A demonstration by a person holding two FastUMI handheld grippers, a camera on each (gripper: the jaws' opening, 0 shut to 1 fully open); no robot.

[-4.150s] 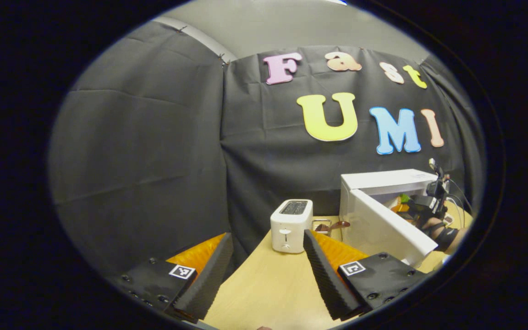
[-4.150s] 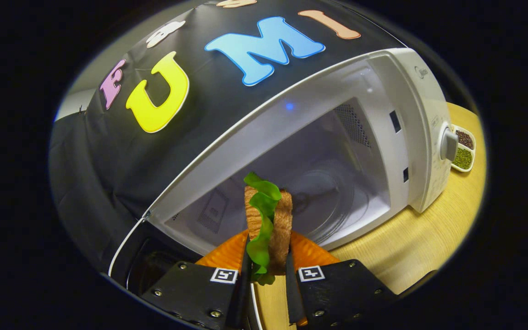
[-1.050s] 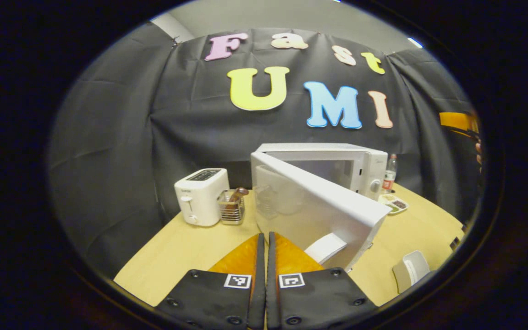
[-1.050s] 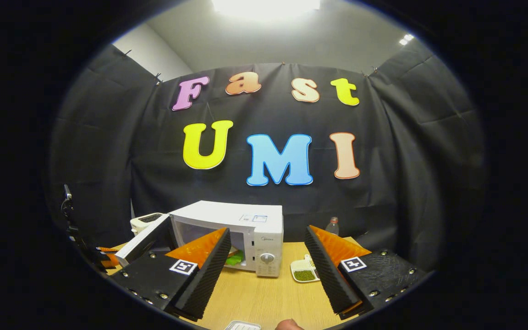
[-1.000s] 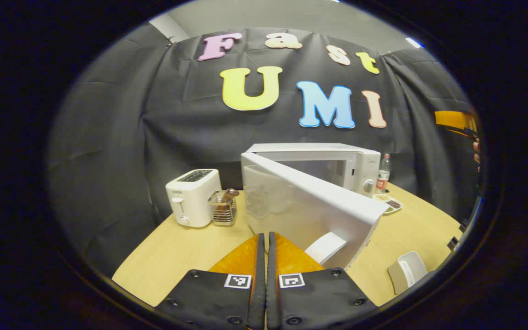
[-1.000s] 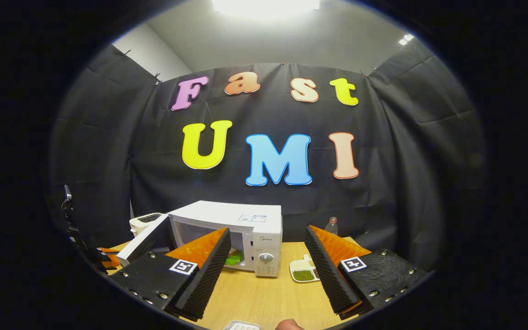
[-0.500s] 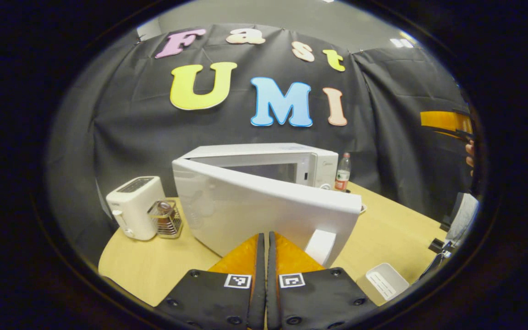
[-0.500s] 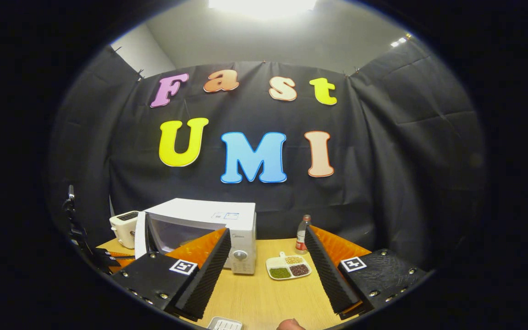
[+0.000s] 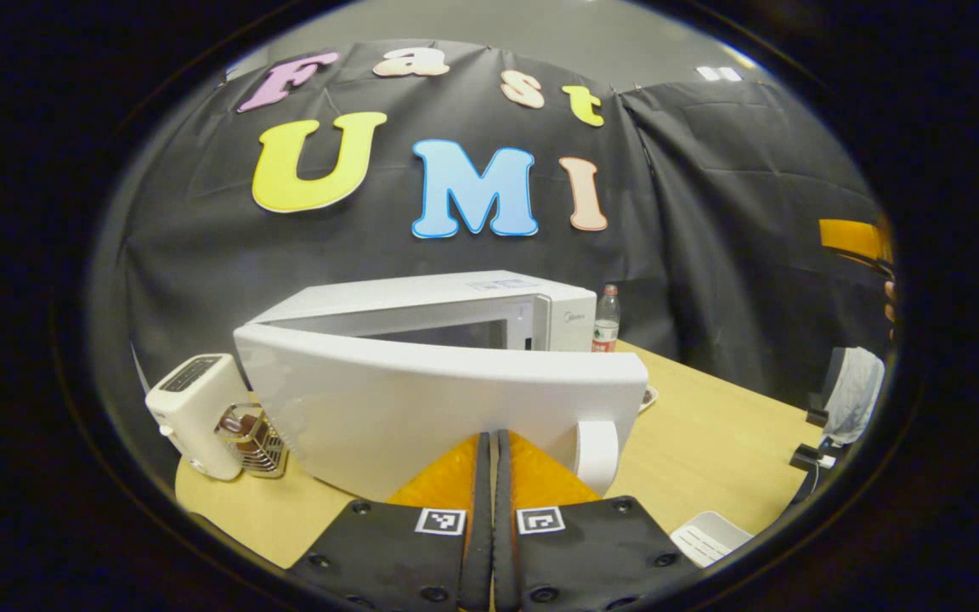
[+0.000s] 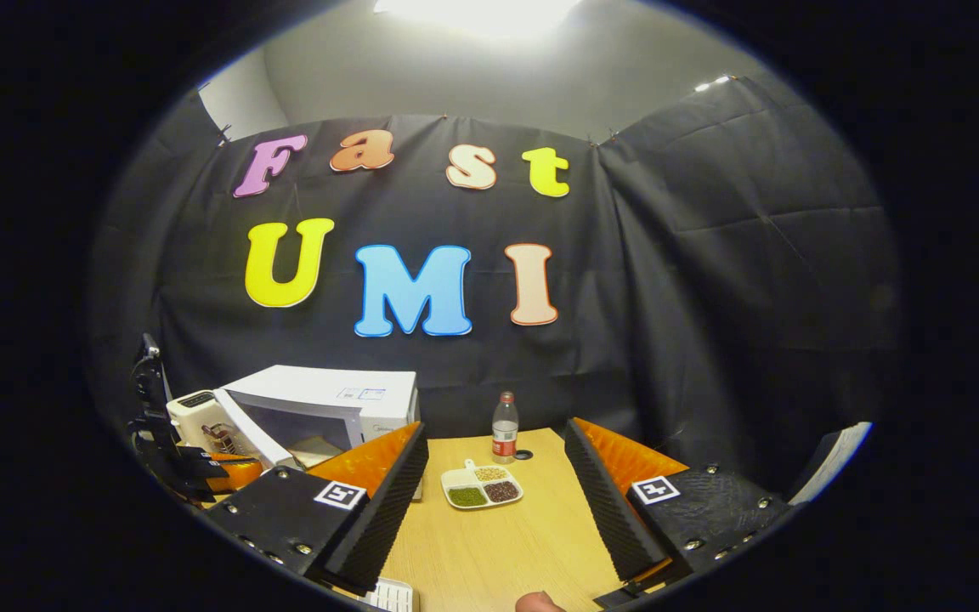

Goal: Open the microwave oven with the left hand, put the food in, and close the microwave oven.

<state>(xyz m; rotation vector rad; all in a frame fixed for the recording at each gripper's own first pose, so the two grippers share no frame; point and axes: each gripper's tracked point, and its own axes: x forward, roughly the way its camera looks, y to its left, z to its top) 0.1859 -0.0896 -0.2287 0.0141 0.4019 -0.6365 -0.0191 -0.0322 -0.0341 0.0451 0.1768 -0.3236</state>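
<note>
Swinging closer to shut since half a second ago, the microwave door [image 9: 421,399] is now lying almost broadside across the left gripper view, with only a narrow slice of the oven's opening showing behind its right end. Far left of the left tongs [image 9: 494,476], a white toaster [image 9: 188,412] is standing on the bench [image 9: 710,442] with a small wire basket [image 9: 253,435] just beside it. Straight ahead, the left tongs are pressed together with nothing between them, and their tips are meeting the lower face of the door; the door's handle [image 9: 598,452] is sitting just right of them. Behind the door, the microwave [image 9: 455,302] is standing with a bottle [image 9: 606,320] near its right corner. Low at the right of the left tongs, a white tray [image 9: 710,537] is lying on the bench.

In the right gripper view, the left tongs are showing at the far left, by the door. The microwave [image 10: 328,399] is sitting ahead and left of the right tongs [image 10: 494,497], its door [image 10: 247,438] partly open; the food inside cannot be made out. The right tongs are spread wide and holding nothing. Between their fingers, farther off, a divided dish [image 10: 481,489] is lying on the bench with the bottle [image 10: 504,438] standing just behind it.
</note>
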